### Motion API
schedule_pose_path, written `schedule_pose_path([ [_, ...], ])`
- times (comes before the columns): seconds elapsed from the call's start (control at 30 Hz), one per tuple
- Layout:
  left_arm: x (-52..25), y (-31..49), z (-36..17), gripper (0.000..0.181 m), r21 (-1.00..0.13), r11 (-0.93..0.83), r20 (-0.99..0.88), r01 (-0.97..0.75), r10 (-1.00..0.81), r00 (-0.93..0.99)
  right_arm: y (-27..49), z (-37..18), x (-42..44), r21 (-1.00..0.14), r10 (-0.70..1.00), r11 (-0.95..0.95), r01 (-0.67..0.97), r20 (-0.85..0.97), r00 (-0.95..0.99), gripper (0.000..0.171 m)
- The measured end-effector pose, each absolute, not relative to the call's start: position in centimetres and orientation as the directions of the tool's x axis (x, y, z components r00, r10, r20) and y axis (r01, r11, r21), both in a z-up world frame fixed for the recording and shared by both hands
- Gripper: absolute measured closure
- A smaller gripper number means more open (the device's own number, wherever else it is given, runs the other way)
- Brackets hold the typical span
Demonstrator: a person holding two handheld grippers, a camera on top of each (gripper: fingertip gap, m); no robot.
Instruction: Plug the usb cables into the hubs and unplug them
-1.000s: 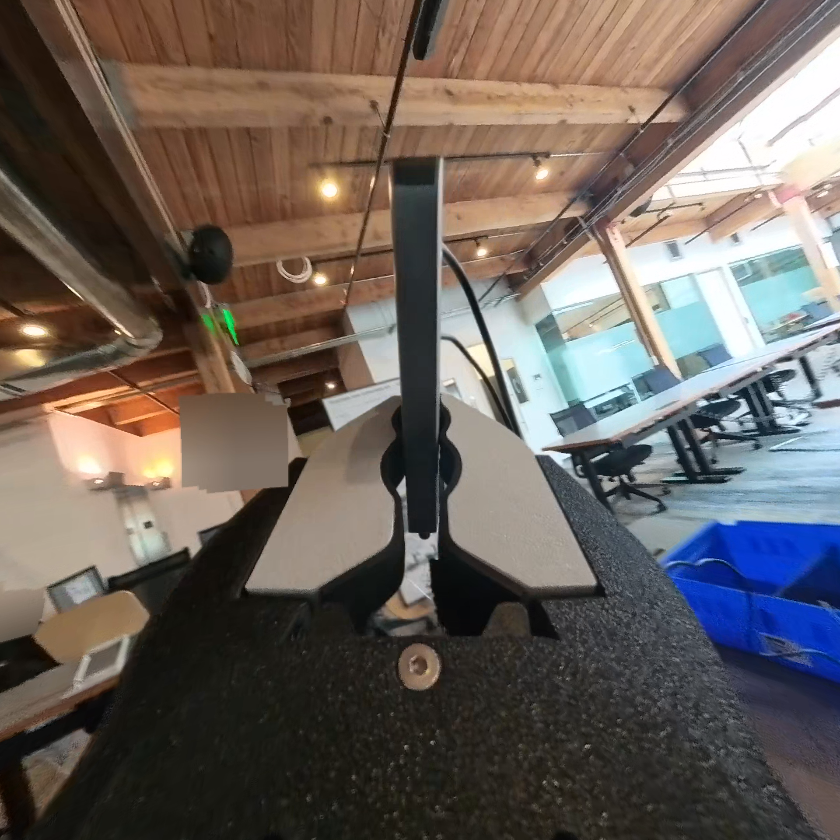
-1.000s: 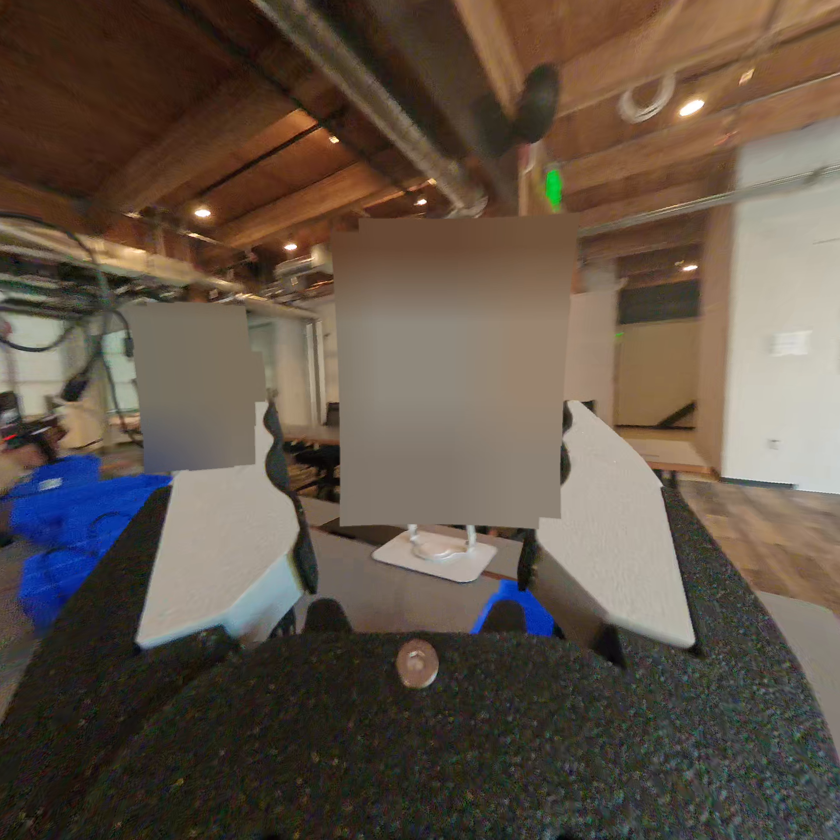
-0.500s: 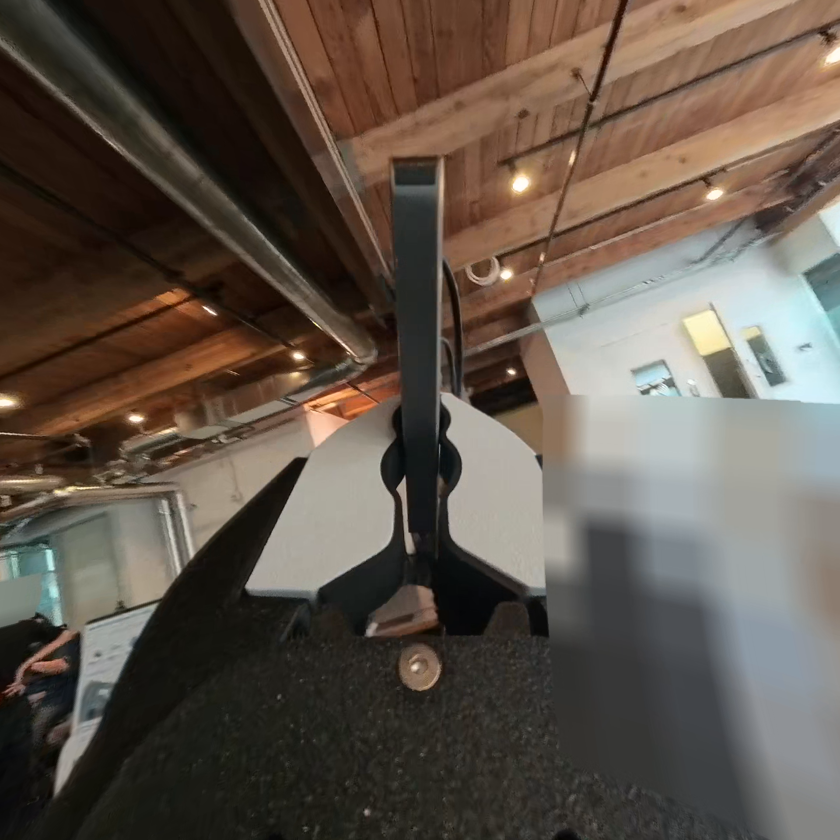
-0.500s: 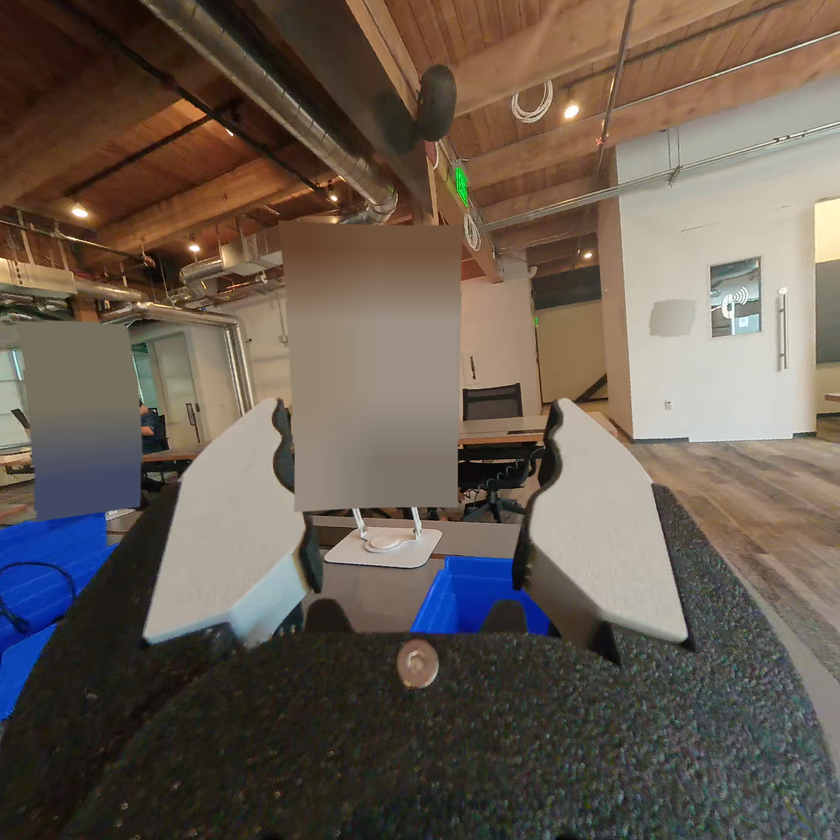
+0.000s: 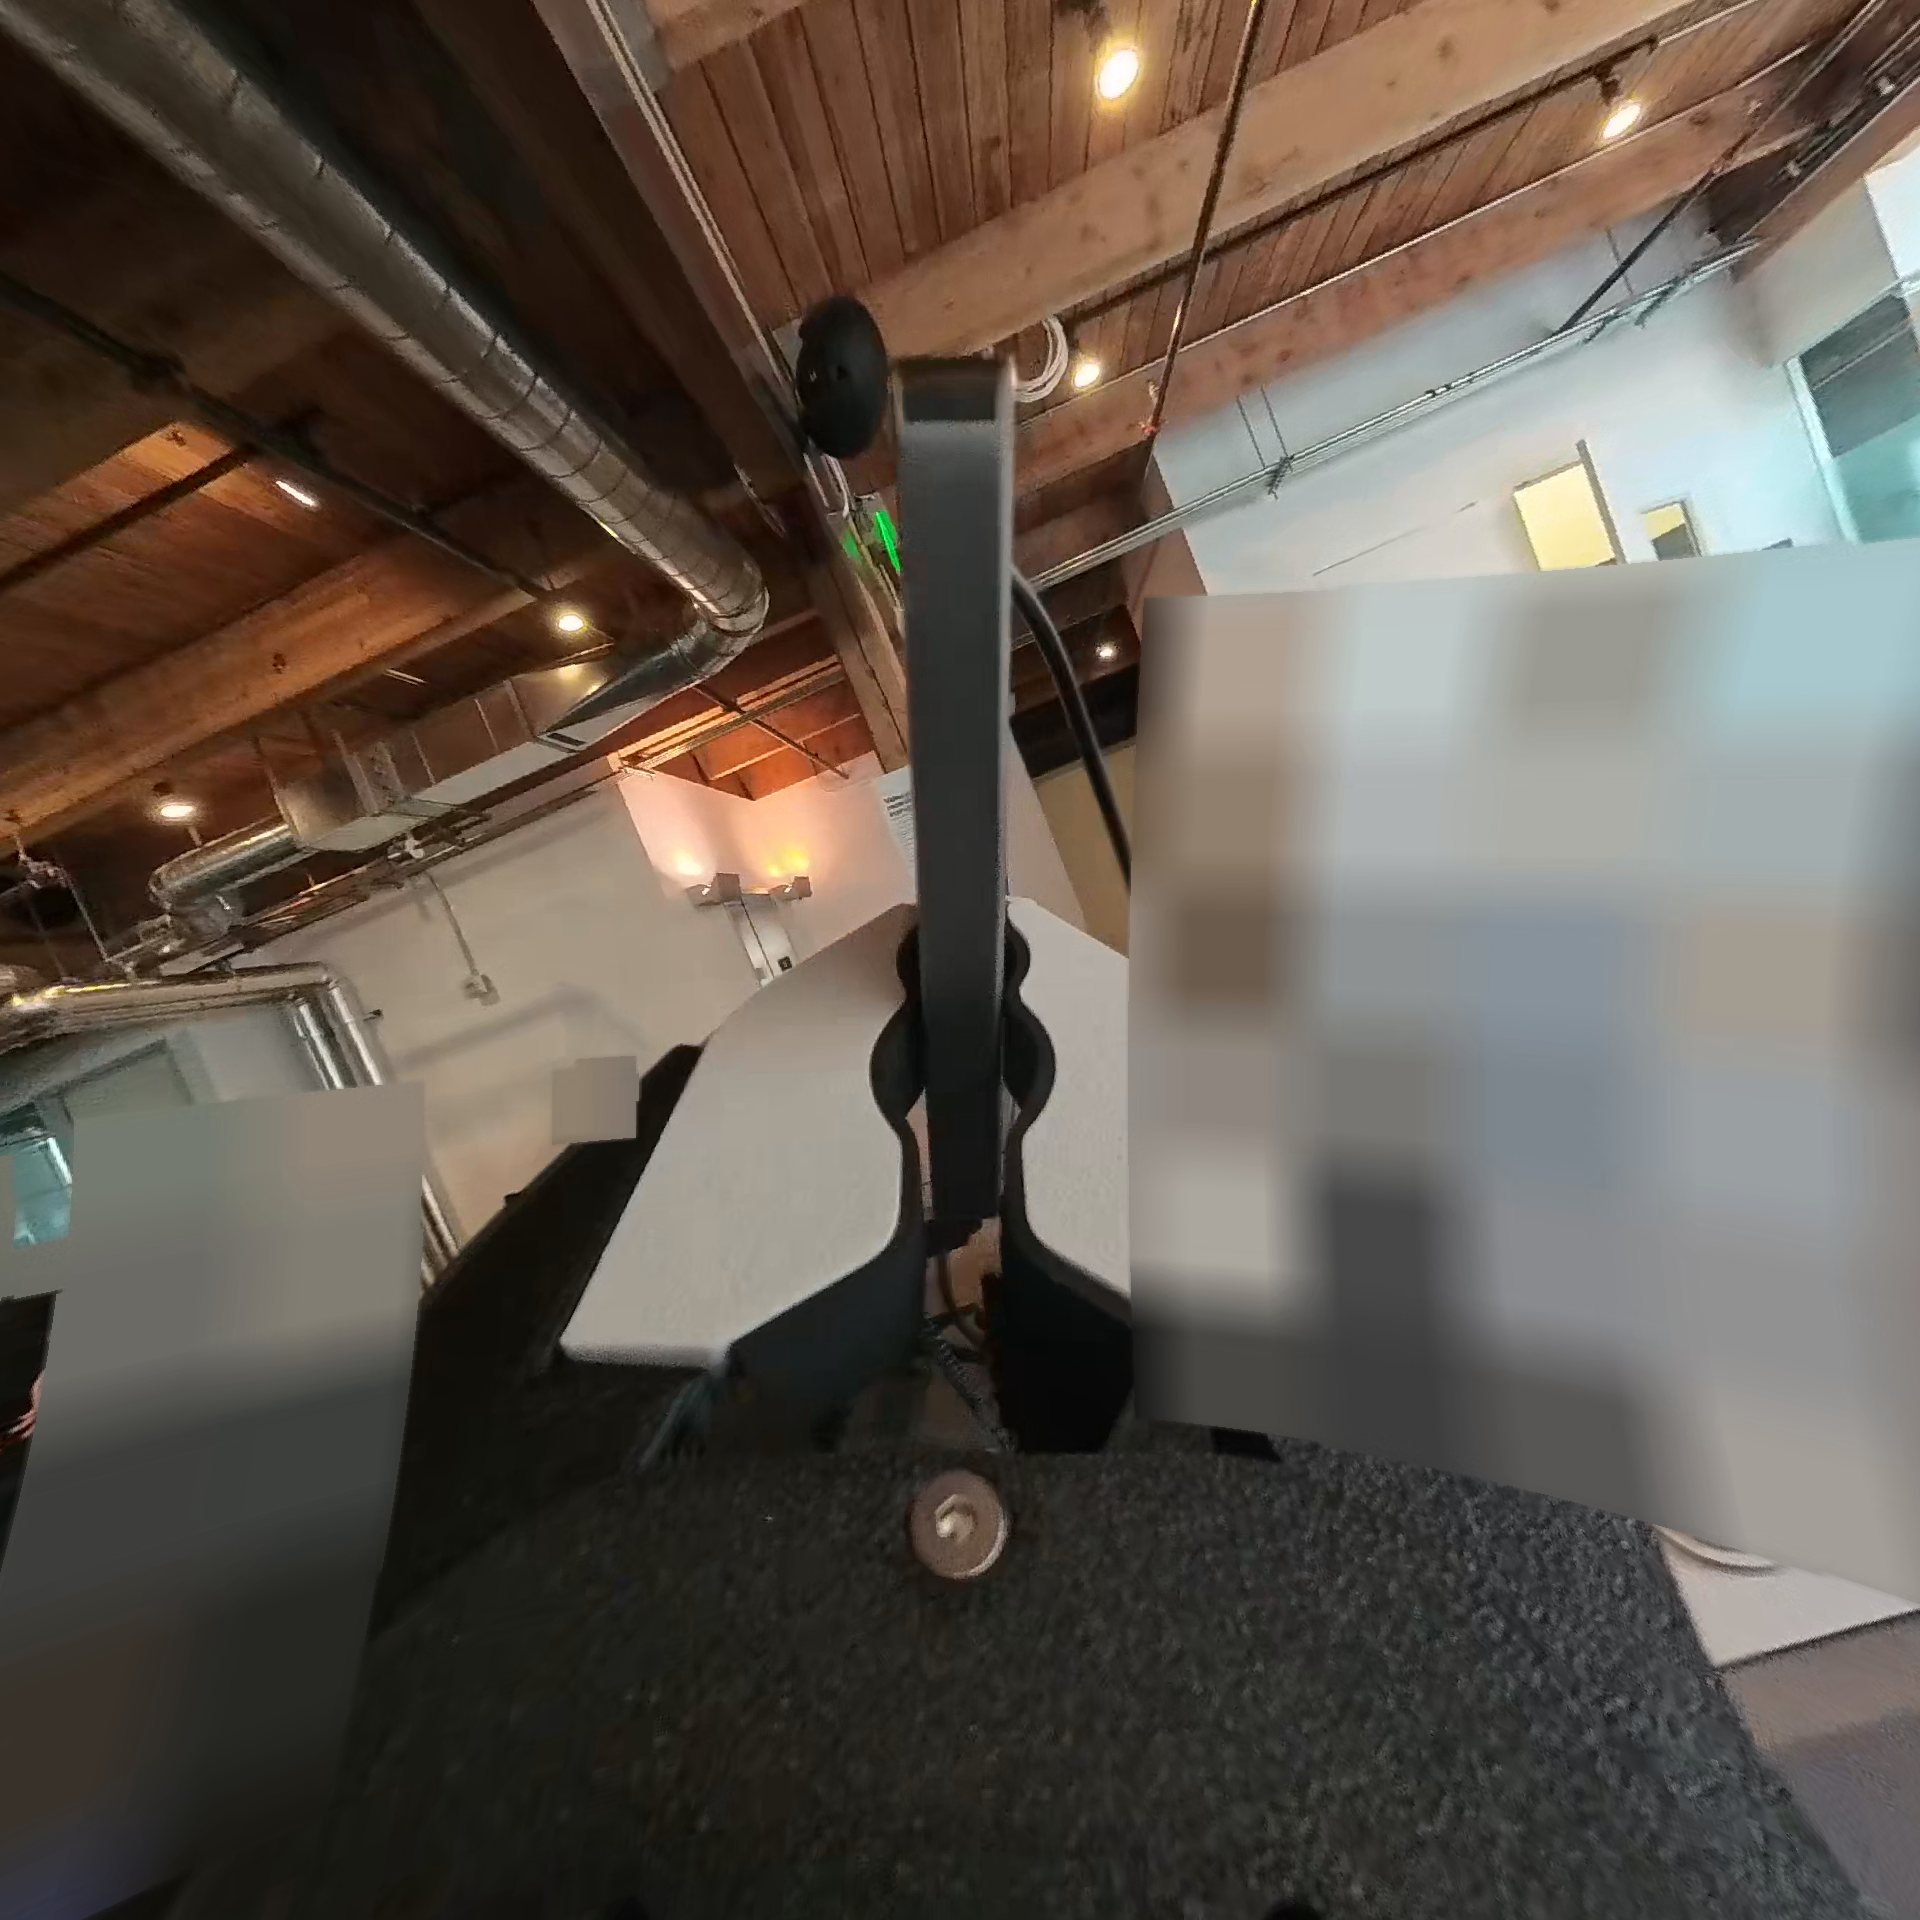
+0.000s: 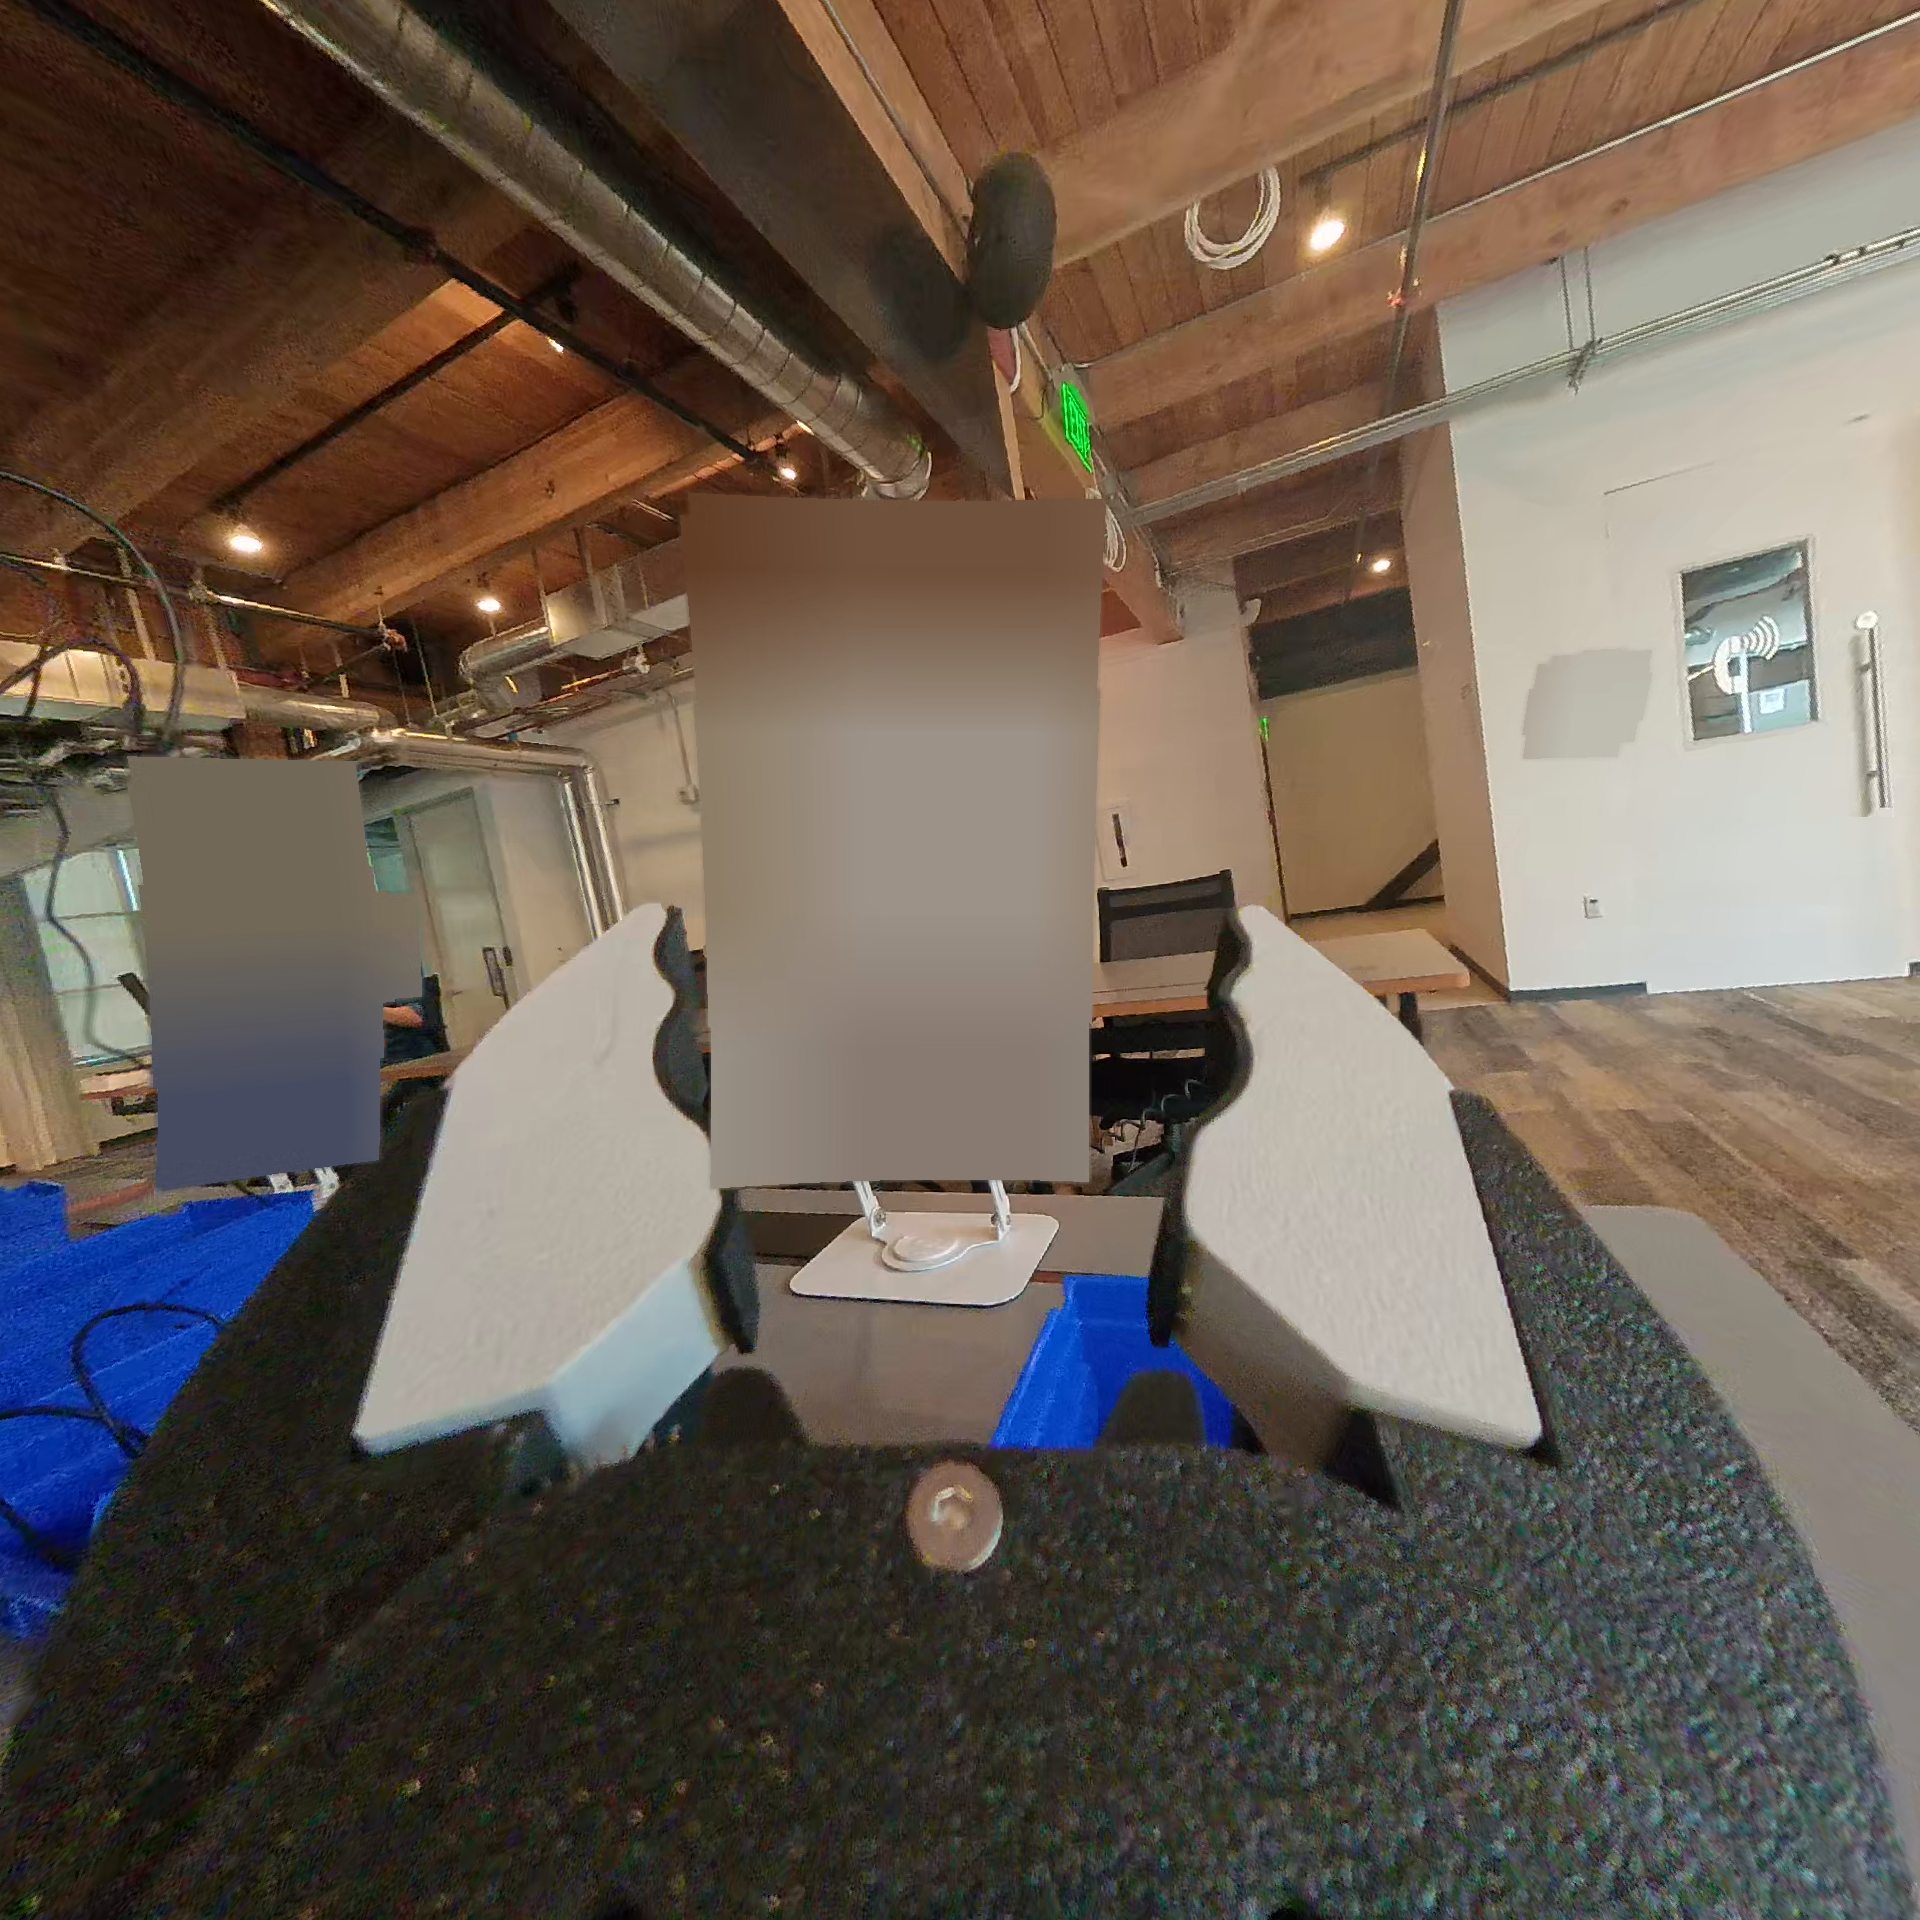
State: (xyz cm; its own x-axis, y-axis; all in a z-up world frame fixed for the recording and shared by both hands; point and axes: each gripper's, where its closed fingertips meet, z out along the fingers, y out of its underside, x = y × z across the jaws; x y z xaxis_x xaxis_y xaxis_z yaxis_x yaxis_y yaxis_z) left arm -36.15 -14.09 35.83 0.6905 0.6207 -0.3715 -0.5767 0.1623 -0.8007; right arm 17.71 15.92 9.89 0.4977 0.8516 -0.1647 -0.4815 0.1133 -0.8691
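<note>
My left gripper (image 5: 961, 940) is shut on a slim dark grey USB hub (image 5: 956, 675), held edge-on and pointing up toward the wooden ceiling. A black cable (image 5: 1081, 738) curves down behind the hub on its right side. The right finger is partly hidden by a blurred patch. My right gripper (image 6: 951, 920) is open and empty, raised above a grey table (image 6: 883, 1351). I see no loose USB plug in either view.
A blue bin (image 6: 1081, 1382) sits just under the right gripper. Another blue bin (image 6: 125, 1299) at the left holds black cables. A white stand base (image 6: 925, 1257) stands on the table ahead. An office chair (image 6: 1164, 925) and desks lie beyond. Tip to tip, the grippers are about 65 cm apart.
The left gripper has swung from the open office side toward the ceiling and wall, still holding the hub. The right gripper has shifted a little and stays open.
</note>
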Motion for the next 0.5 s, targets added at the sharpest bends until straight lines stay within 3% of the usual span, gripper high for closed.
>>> schedule_pose_path([
  [0.2,-38.0,-14.2,32.3,0.171,-0.85,0.157,-0.305,-0.503,0.632,0.713,16.0,8.9,16.0,-0.897,0.859,0.086,-0.433,-0.154,0.488,0.077],
  [0.33,-39.6,-12.6,22.6,0.171,-0.932,0.041,-0.271,-0.359,0.579,0.769,15.9,8.8,16.0,-0.904,0.858,0.087,-0.419,-0.146,0.492,0.077],
  [0.5,-41.0,-11.4,11.2,0.171,-0.953,-0.085,-0.285,-0.29,0.57,0.77,16.0,9.0,16.3,-0.891,0.861,0.07,-0.448,-0.173,0.479,0.083],
])
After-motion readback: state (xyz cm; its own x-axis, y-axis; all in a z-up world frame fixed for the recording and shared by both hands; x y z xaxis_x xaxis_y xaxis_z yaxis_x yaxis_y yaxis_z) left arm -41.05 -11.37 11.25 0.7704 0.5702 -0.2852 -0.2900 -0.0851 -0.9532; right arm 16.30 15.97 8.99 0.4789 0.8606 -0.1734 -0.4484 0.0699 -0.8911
